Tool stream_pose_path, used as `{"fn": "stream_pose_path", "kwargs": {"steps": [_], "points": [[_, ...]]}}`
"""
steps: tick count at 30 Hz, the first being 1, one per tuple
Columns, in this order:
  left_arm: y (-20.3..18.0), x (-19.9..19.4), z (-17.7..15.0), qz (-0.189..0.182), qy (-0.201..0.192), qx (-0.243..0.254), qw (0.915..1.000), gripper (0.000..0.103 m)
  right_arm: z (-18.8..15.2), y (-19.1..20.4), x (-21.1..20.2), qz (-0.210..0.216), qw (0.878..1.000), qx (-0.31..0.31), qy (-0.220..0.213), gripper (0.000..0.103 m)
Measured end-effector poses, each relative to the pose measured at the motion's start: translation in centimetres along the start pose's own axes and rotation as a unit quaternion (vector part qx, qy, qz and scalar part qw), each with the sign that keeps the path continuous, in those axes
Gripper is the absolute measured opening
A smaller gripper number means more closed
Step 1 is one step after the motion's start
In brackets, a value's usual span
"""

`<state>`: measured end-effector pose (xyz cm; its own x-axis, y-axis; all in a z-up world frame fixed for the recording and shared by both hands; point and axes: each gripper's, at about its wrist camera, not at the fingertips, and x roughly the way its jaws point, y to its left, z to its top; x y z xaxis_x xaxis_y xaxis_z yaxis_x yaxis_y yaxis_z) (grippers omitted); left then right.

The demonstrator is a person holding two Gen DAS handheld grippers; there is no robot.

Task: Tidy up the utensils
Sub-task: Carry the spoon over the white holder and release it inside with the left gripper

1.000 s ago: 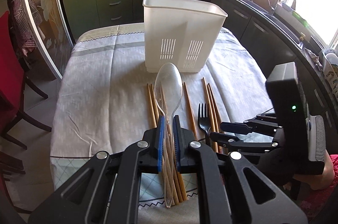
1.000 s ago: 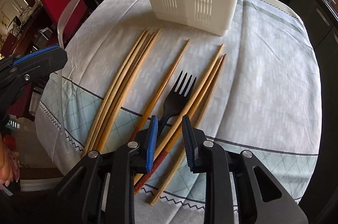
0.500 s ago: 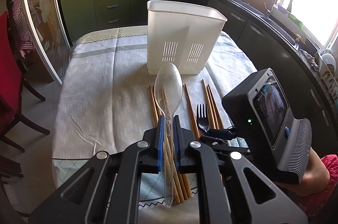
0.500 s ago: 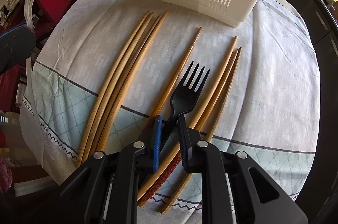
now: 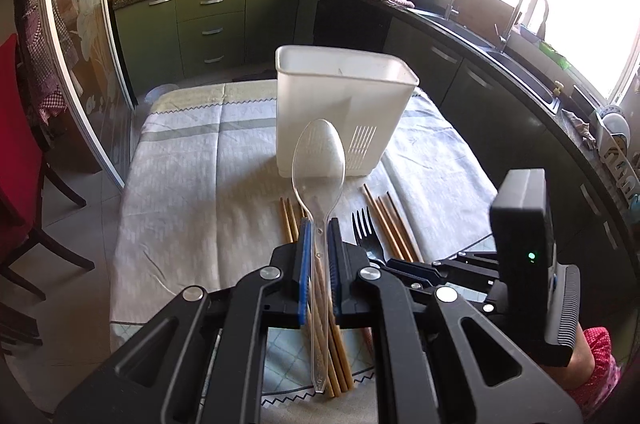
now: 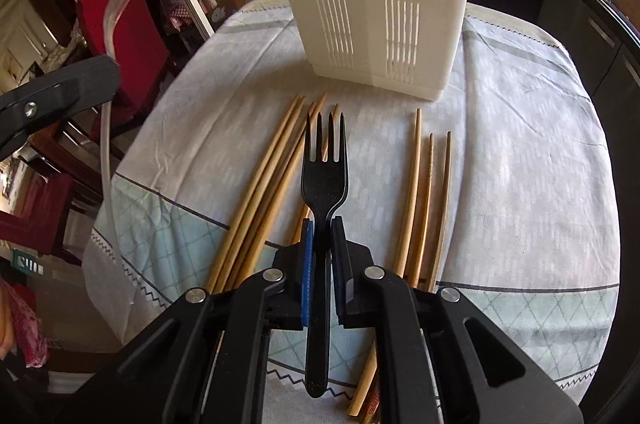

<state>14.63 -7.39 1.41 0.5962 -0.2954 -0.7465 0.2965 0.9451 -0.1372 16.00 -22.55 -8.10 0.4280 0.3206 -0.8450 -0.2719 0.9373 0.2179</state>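
Scene: A person worked two hand-held grippers over a cloth-covered table [image 5: 192, 183] in a kitchen, sorting loose utensils toward a white slotted holder [image 5: 344, 111] that stood upright at centre frame in the left wrist view.

Left gripper [image 5: 318, 244]: Its jaws were clamped on the neck of a clear plastic spoon [image 5: 318, 159], bowl pointing up toward the holder, handle trailing below the pads at lower centre.

Right gripper [image 6: 322, 248]: Its jaws had just been closing and now pinched the handle of a black fork [image 6: 324, 167], tines toward the holder at upper centre of the right wrist view.

Left on the cloth: Wooden chopsticks [image 6: 260, 191] lay in two groups, left and right of the fork.

Risk, spoon: The grip sat on a thin, slick stem; the spoon could pivot or slip as it was tipped over the holder's rim.

Risk, fork: Gripped partway along its handle, the fork might swing and catch the rim.

Risk, holder: The light, seemingly empty holder could slide or topple if a utensil struck its wall.

Risk, crowding: Both grippers hung close together; a joint approach might make them collide.
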Motion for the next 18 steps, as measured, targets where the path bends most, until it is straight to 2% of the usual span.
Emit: {"fn": "stream_pose_path", "kwargs": {"steps": [4, 8, 11, 14, 16, 18], "points": [[-0.6, -2.0, 3.9, -0.011, -0.058, 0.001, 0.9983, 0.008, -0.2, -1.3, -4.2, 0.036, 0.997, 0.016, -0.072, 0.010], [-1.2, -3.4, 8.9, -0.014, -0.141, -0.003, 0.9899, 0.008, -0.5, -2.5, -7.3, 0.055, 0.990, 0.028, -0.123, 0.010], [-1.6, -3.0, 12.4, -0.011, -0.200, -0.011, 0.9796, 0.008, -0.5, -3.5, -8.4, 0.070, 0.988, 0.038, -0.135, 0.010], [-2.0, -1.9, 14.8, 0.009, -0.256, -0.014, 0.9664, 0.008, -0.7, -4.4, -8.8, 0.077, 0.986, 0.043, -0.139, 0.010], [-2.0, -0.5, 15.8, 0.023, -0.276, -0.014, 0.9609, 0.008, -0.6, -4.6, -8.6, 0.075, 0.986, 0.045, -0.145, 0.010], [-2.0, 1.2, 16.3, 0.031, -0.282, -0.013, 0.9587, 0.008, -0.4, -5.1, -8.8, 0.074, 0.985, 0.046, -0.150, 0.010]]}}
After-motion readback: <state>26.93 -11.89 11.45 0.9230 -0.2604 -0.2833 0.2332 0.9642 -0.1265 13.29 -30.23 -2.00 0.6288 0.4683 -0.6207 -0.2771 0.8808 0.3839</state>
